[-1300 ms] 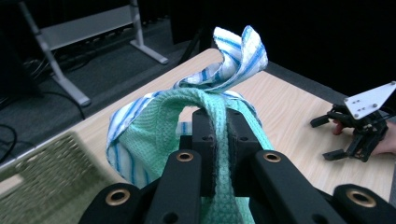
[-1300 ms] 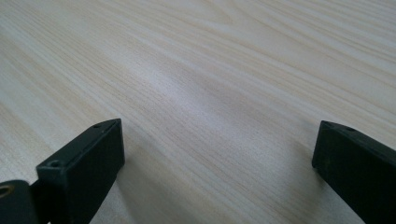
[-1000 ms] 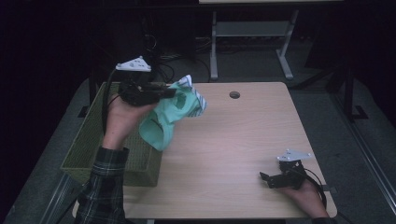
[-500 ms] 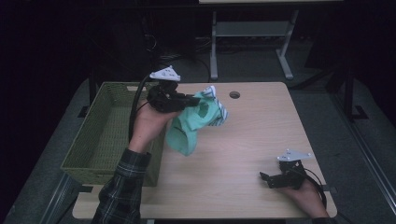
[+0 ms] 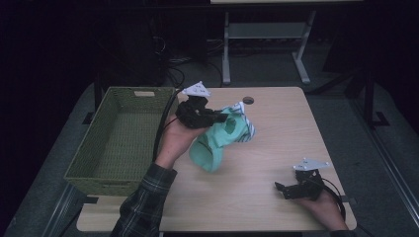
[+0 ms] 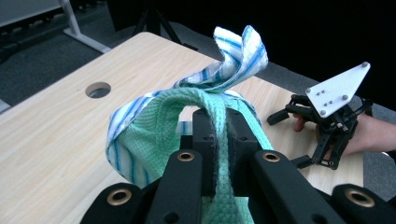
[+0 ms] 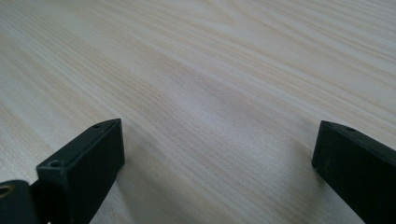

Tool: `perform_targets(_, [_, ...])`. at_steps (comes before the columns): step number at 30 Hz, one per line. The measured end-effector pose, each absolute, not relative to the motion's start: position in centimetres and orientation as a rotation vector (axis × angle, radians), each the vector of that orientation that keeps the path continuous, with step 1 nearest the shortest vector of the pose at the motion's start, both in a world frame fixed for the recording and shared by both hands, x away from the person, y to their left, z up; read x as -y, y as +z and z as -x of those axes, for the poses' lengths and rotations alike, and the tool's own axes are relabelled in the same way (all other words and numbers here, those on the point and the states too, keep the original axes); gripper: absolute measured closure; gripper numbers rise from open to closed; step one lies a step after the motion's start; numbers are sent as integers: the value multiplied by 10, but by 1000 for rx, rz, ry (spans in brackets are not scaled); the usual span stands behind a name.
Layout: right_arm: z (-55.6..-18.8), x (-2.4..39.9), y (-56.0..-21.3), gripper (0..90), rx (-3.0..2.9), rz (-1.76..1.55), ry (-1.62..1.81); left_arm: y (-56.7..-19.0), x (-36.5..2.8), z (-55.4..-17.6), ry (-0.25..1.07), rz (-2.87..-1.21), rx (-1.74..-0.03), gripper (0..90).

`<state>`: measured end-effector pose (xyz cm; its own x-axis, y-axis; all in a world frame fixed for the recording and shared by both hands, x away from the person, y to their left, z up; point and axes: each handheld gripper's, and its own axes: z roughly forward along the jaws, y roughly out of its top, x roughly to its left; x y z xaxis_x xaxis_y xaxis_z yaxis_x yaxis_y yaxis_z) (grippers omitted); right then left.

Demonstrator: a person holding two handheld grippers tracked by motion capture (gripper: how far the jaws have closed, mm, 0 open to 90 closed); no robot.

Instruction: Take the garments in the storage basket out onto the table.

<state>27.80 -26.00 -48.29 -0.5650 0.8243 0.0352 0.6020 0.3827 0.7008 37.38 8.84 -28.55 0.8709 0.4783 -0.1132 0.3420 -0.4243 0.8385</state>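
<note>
We see the left gripper (image 5: 225, 118) raised above the middle of the wooden table (image 5: 276, 148), its jaws pressed together on a fold of a green cloth (image 5: 215, 143); in the left gripper view the same gripper (image 6: 217, 140) has the knitted green fabric (image 6: 163, 126) clamped between its two black jaws, with the cloth draped over and down both sides of them. A white towel with blue stripes (image 5: 243, 121) is bunched up with the green cloth and hangs with it, and in the left gripper view its striped edge (image 6: 238, 51) curls upward past the jaw tips. The bundle hangs off the table, its lower end low over the board; whether it touches the wood we cannot tell. To the person's left a green woven basket (image 5: 94, 158) stands at the edge of the table, beside the hand that holds the left gripper and apart from the cloth. The right gripper (image 5: 282, 190) rests on the table near its front right corner, well apart from the bundle, held in the person's right hand (image 5: 323, 205); its jaws are spread wide with bare wood between them, as the right gripper view (image 7: 217, 158) shows plainly. A round hole (image 5: 248, 100) sits in the table near its far edge, just beyond the cloth
</note>
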Motion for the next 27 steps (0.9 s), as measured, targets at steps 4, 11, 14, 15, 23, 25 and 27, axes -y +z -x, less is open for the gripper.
perform_targets(4, [-278,260,-483,19,-2327,-1249,978,-298,-78,-374,150,-2062,-600,843])
perform_targets(11, [-278,260,-483,19,-2327,-1247,978,-324,-61,-375,112,-2096,-606,843])
perform_targets(14, [-278,260,-483,19,-2327,-1247,977,-336,-54,-376,101,-2107,-616,843])
perform_targets(15, [-278,260,-483,19,-2327,-1245,977,-342,-51,-376,94,-2107,-623,843])
perform_targets(23, [-278,260,-483,19,-2326,-1247,974,-379,-34,-381,72,-2159,-638,843])
perform_targets(25, [-278,260,-483,19,-2326,-1248,974,-386,-30,-380,69,-2167,-636,843])
perform_targets(27, [-278,260,-483,19,-2327,-1248,974,-392,-26,-380,86,-2184,-622,843])
